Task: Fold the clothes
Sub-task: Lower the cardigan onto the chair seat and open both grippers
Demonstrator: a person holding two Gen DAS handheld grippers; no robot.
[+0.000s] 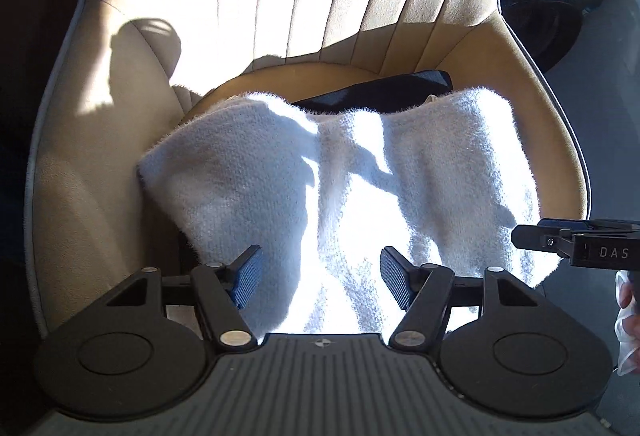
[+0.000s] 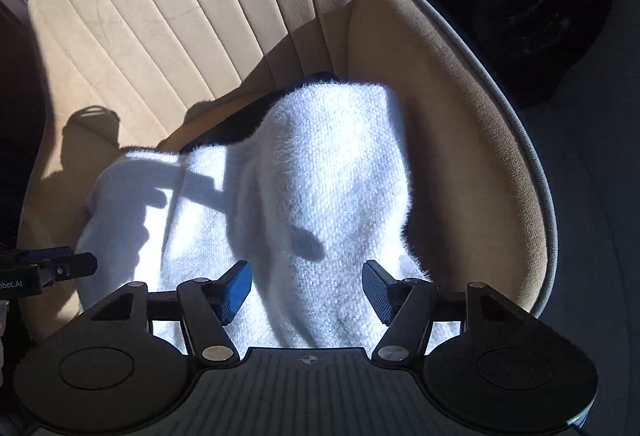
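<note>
The fluffy white sweater (image 1: pixel 320 180) is lying loosely folded on the tan armchair (image 1: pixel 100 172), and the left tool (image 1: pixel 320 276) and right tool (image 2: pixel 307 290) are hovering above it half open and empty, so tidying seems left.

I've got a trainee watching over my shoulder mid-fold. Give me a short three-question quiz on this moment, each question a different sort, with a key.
1. True or false: the left gripper is clamped on the fluffy white knitted garment.
2. Multiple choice: the garment lies on A) a wooden table, B) the tan upholstered armchair with a ribbed back, C) a metal shelf.
3. Fill in: a flat ______ -coloured object shows behind the garment's far edge, on the seat.

Key
1. False: its jaws stand apart above the garment with nothing pinched; the right gripper is open too.
2. B
3. Black; what it is cannot be told.
</note>
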